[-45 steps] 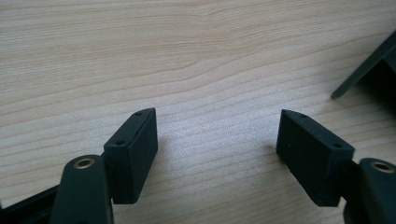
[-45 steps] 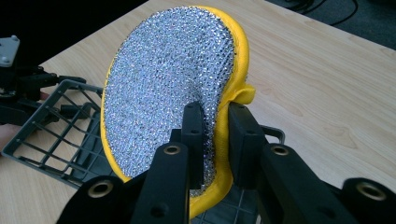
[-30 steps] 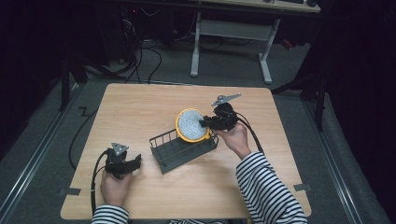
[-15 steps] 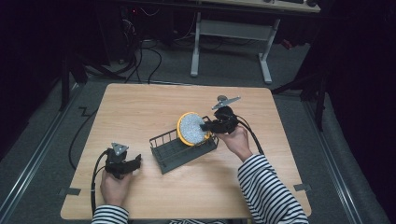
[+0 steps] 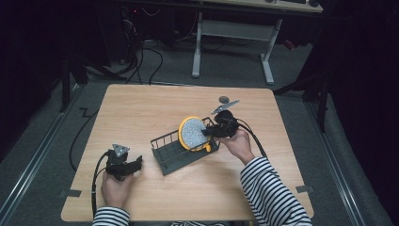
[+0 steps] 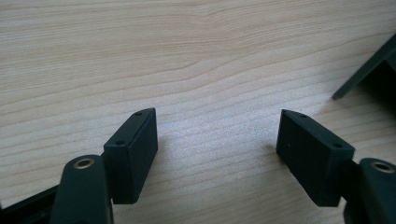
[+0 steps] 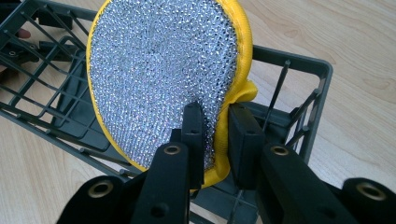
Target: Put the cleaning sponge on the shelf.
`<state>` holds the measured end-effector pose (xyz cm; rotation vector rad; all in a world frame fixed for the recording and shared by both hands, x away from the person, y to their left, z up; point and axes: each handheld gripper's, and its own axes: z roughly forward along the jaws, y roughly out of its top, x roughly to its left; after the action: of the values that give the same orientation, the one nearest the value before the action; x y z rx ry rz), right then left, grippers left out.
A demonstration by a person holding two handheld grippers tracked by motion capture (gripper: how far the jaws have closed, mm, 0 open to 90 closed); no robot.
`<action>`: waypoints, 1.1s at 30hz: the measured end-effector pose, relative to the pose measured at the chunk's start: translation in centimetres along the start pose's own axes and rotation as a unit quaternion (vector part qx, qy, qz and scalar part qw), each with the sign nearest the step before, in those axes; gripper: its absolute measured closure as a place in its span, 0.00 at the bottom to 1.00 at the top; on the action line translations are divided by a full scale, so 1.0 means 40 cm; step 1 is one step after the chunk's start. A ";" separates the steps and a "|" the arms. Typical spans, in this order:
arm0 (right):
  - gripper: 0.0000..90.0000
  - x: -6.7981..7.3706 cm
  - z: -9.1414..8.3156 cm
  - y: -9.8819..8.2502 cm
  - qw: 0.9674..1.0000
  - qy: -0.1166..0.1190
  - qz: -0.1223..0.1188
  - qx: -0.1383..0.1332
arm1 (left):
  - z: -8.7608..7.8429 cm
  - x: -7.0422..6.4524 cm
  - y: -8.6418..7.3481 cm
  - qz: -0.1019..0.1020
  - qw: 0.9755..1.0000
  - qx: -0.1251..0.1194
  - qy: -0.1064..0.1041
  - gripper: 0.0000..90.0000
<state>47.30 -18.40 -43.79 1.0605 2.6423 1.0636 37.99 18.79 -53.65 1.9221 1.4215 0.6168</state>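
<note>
Two grippers are at work on the wooden table [image 5: 141, 113], and each one has its own job. Nearest to the person, at about 7 o'clock on the table, the left gripper [image 5: 136, 163] rests low on the wood in the left hand [image 5: 115, 188]. Its jaws stand wide apart with nothing but bare table between them, so it seems to be waiting out of the way. A little farther in, near the middle of the table, sits the dark wire rack [image 5: 171, 151]. It lies at a slant, with one end toward 8 o'clock and the other toward 2 o'clock. At the rack's 2 o'clock end is the round scrubber [image 5: 192, 132], silver and sparkly in the middle with a yellow rim. It stands up on its edge, with its low edge down inside the rack and its top leaning a bit toward 10 o'clock. The right gripper [image 5: 207, 133] comes at it from 3 o'clock, held by the right hand [image 5: 240, 143]. Its jaws are shut tight on the scrubber's yellow rim, one on each face. Holding it by the rim likely keeps the scrubber upright, so it can slide between the wires like a plate. Farthest away, past the table at 12 o'clock, stands a grey desk frame [image 5: 233, 44] on the dark floor.
</note>
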 end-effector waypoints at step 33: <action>0.56 -0.028 -0.195 -0.088 0.990 -0.067 0.050 -0.115 | 0.000 0.000 0.000 0.000 1.000 0.000 0.000 0.33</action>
<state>43.56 -25.38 -40.37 1.1773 2.3188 1.2343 37.99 18.79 -53.66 1.9220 1.4215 0.6169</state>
